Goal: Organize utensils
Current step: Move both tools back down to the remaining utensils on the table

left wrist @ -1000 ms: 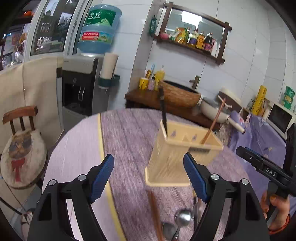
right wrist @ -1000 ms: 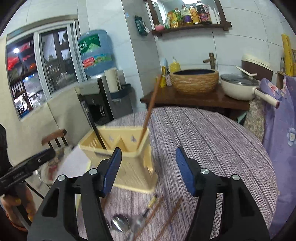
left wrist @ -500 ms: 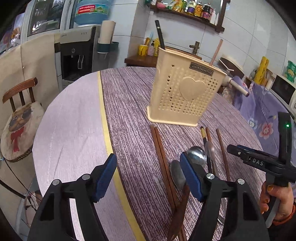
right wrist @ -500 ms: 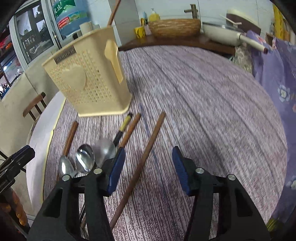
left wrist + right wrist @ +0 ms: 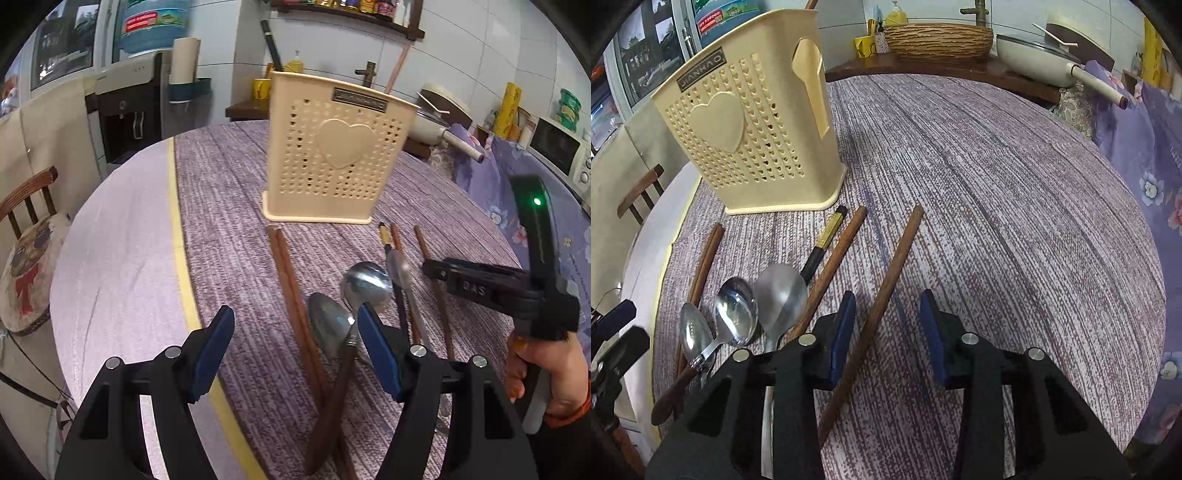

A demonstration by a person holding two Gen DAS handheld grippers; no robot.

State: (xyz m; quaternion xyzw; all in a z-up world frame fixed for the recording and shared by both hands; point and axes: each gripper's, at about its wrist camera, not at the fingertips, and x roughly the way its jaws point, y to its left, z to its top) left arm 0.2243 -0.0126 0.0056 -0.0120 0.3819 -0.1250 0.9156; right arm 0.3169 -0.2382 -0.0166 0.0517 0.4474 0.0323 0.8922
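Note:
A cream perforated utensil holder (image 5: 334, 157) (image 5: 757, 122) stands upright on the round table and holds a black chopstick (image 5: 271, 46) and a brown one. In front of it lie brown chopsticks (image 5: 290, 291), a black chopstick with a gold band (image 5: 827, 238) and three metal spoons (image 5: 737, 314). My left gripper (image 5: 295, 332) is open, low over the paired chopsticks and a spoon (image 5: 328, 325). My right gripper (image 5: 888, 326) is open, its fingers either side of a single brown chopstick (image 5: 886, 291) on the cloth.
The table has a purple striped cloth (image 5: 997, 184) with a yellow border (image 5: 177, 236). A chair (image 5: 26, 236) stands left. A water dispenser (image 5: 136, 96), a wooden counter with a basket (image 5: 938, 37) and a pan (image 5: 1034, 55) stand behind.
Both grippers dropped from above the holder to just over the utensils lying on the cloth. The right gripper now straddles a single brown chopstick and its fingers have narrowed.

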